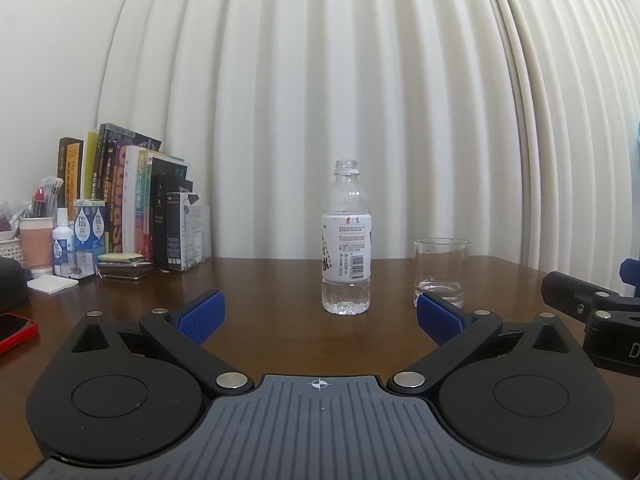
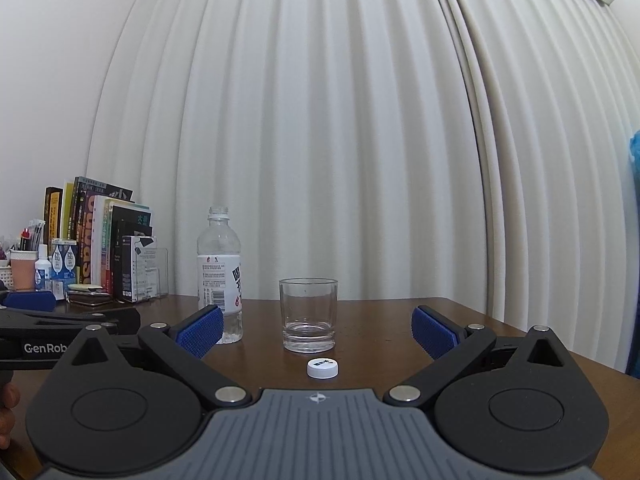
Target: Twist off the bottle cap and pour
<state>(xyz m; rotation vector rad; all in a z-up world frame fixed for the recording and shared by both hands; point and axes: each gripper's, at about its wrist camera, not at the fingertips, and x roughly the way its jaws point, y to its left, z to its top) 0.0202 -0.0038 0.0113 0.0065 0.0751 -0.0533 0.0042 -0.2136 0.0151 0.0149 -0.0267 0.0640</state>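
The bottle (image 1: 346, 240) stands upright on the brown wooden surface (image 1: 260, 300), its neck uncapped and only a little clear liquid showing at its base below the white label. Its white cap (image 2: 322, 368) lies flat on the surface in front of the glass (image 2: 308, 309), apart from it and nearer the right gripper. The glass stands upright beside the bottle, on the bottle's right, with a shallow layer of clear liquid at its bottom; the two do not touch.

The left gripper (image 1: 318, 316) hangs back from the bottle with its blue pads (image 1: 200, 316) spread wide and nothing between them. The right gripper (image 2: 318, 330) is likewise released, its blue pads (image 2: 434, 330) well apart, with the cap and glass lying ahead in the gap between them but untouched.

At the far left of the surface stand a row of books (image 1: 128, 196), a paper cup (image 1: 36, 242) and small boxes and bottles. A red phone (image 1: 14, 330) lies at the left edge. A pale pleated curtain (image 1: 360, 80) hangs behind everything
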